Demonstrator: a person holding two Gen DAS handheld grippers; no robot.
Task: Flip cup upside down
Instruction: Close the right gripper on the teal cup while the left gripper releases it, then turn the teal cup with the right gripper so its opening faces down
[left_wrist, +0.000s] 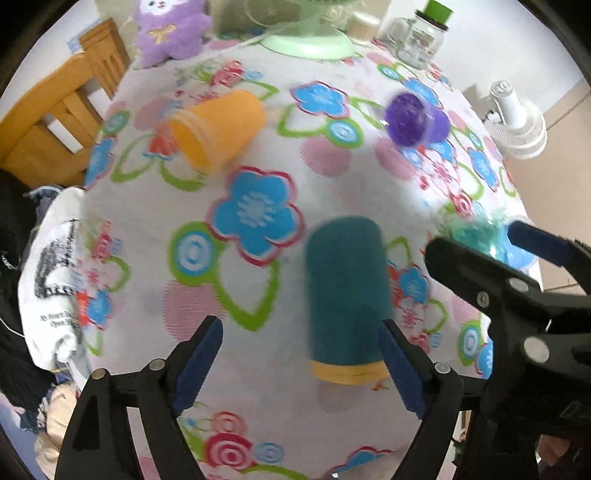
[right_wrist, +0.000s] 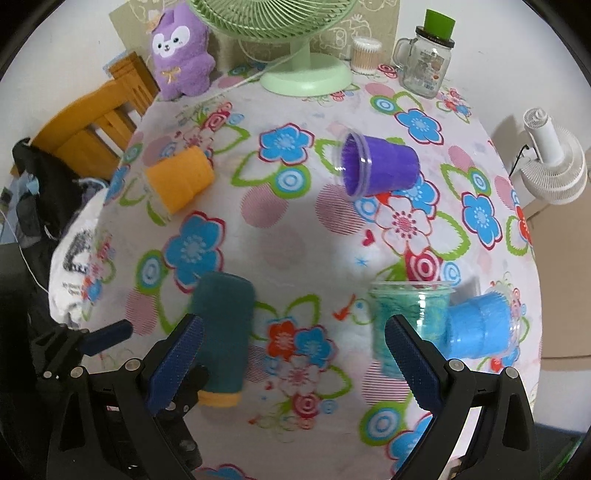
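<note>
A dark teal cup (left_wrist: 345, 295) with a yellow rim stands upside down on the floral tablecloth; it also shows in the right wrist view (right_wrist: 223, 332). My left gripper (left_wrist: 301, 365) is open, its right finger (left_wrist: 400, 369) beside the cup's rim. My right gripper (right_wrist: 293, 363) is open and empty over the cloth. An orange cup (left_wrist: 218, 129) and a purple cup (right_wrist: 376, 166) lie on their sides farther back. A clear teal cup (right_wrist: 406, 325) stands upright and a blue cup (right_wrist: 480, 326) lies beside it, near my right gripper's right finger.
A green fan (right_wrist: 291, 48), a purple plush toy (right_wrist: 183, 55), a glass jar with a green lid (right_wrist: 424, 59) and a cotton-swab tub (right_wrist: 365, 53) stand at the table's back edge. A wooden chair (right_wrist: 92, 125) is on the left, a white fan (right_wrist: 554, 162) on the right.
</note>
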